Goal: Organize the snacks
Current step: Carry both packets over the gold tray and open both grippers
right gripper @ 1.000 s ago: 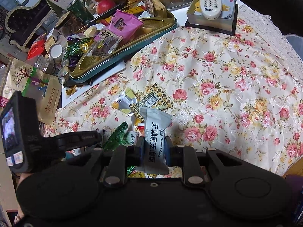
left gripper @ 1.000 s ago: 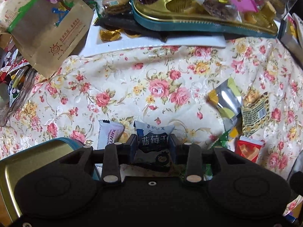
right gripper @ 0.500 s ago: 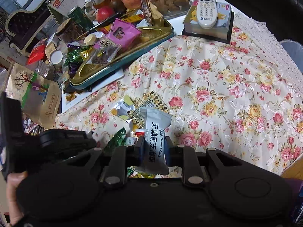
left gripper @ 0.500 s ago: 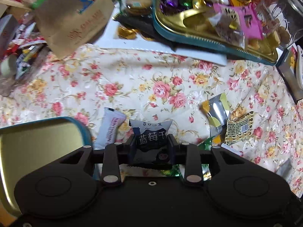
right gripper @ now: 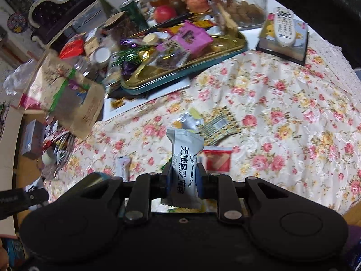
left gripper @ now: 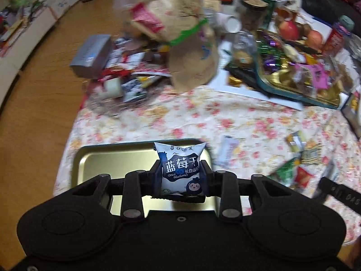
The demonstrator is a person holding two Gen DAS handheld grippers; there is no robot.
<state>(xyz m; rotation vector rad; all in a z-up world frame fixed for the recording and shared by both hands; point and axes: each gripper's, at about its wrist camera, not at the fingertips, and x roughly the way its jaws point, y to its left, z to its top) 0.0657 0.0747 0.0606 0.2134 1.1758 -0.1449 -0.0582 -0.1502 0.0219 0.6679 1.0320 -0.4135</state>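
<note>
My left gripper (left gripper: 180, 169) is shut on a white and blue dried-blueberry packet (left gripper: 180, 155), held upright above the empty gold tray (left gripper: 108, 164) at the near left of the floral tablecloth. In the right wrist view my right gripper (right gripper: 183, 174) is shut on a grey black-sesame-crisp packet (right gripper: 183, 144), raised over the cloth. Loose snacks lie below it: a red packet (right gripper: 217, 159), a yellow-black packet (right gripper: 218, 124), a silver-yellow packet (right gripper: 189, 119) and a white bar (right gripper: 123, 166).
A second gold tray with a teal rim (right gripper: 158, 88) at the back is heaped with sweets. A brown paper bag (left gripper: 189, 45) and clutter crowd the back left. A remote (right gripper: 284, 26) lies on a box. The table's left edge drops to wooden floor (left gripper: 33, 113).
My left gripper rose and swung left with the blueberry packet, from the cloth to above the gold tray. My right gripper lifted slightly, its sesame packet still gripped.
</note>
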